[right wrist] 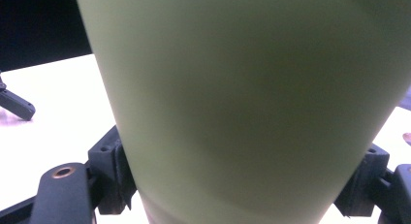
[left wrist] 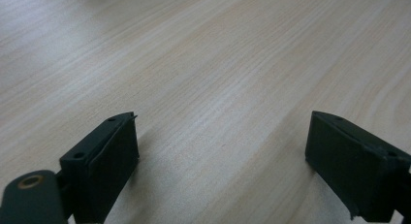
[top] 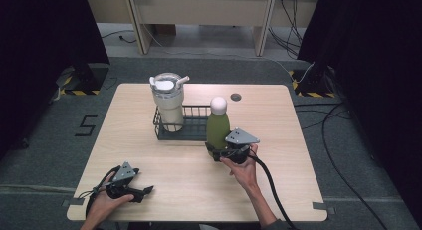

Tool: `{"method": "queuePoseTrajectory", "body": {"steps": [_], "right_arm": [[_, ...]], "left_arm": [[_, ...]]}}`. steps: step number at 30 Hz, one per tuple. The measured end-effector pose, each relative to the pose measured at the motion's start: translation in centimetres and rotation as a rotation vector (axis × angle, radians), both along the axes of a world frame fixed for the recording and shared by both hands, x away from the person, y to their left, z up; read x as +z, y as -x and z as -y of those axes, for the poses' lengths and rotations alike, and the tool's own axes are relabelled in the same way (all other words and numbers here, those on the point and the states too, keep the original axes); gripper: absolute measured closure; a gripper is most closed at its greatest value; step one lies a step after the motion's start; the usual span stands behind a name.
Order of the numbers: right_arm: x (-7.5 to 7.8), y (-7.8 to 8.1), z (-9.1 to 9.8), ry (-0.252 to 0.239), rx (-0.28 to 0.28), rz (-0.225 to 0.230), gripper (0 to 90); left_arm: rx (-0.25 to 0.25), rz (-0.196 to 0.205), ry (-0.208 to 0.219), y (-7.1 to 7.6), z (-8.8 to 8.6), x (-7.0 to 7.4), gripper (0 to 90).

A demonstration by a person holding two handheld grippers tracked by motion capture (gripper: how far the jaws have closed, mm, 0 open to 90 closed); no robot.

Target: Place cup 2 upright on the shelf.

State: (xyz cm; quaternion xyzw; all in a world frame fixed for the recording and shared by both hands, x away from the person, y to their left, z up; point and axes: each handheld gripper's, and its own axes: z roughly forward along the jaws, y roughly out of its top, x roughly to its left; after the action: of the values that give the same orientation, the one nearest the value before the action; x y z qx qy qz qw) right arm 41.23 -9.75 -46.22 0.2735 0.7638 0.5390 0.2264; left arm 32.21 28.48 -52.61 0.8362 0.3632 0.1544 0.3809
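The right gripper is clamping the lower body of the green bottle, its jaws pressing on both sides in the right gripper view, while the left gripper is resting with jaws wide and nothing between them on the table. The bottle is standing upright just in front of the wire basket, beside the cream tumbler inside it; I judge the hand should be keeping it vertical and lifting it clear of the rim before setting it in. It is looking smooth, matte olive-green, tapering to a rounded pale cap.

Right tongs clamped; left tongs agape, low.
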Motion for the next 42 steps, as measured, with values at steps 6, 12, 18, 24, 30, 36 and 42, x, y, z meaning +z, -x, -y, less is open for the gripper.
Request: {"method": "queuePoseTrajectory", "body": {"steps": [6,12,18,24,30,36,42], "right_arm": [[1.0,-0.2,0.1,-0.002,-0.007,0.004,21.1],[1.9,-0.4,-0.2,-0.011,-0.005,0.009,21.1],[3.3,-0.7,-0.6,-0.019,-0.003,0.010,21.1],[4.6,-1.0,-1.0,-0.041,0.004,0.011,21.1],[6.0,-1.5,-1.7,-0.030,0.010,0.031,21.0],[6.9,-2.1,-2.6,-0.035,0.009,0.029,21.0],[7.4,-3.1,-3.2,-0.042,-0.002,0.029,21.1]], "left_arm": [[-0.001,-0.001,-0.001,0.0,0.0,0.0,11.0],[0.000,0.000,0.000,0.0,0.0,0.0,11.0],[0.000,0.000,0.000,0.0,0.0,0.0,11.0],[0.000,0.000,0.000,0.0,0.0,0.0,11.0],[0.000,0.000,0.000,0.0,0.0,0.0,11.0],[0.000,0.000,-0.001,0.0,0.0,0.0,10.9],[0.001,-0.001,0.000,0.0,0.0,0.0,10.8]]}}
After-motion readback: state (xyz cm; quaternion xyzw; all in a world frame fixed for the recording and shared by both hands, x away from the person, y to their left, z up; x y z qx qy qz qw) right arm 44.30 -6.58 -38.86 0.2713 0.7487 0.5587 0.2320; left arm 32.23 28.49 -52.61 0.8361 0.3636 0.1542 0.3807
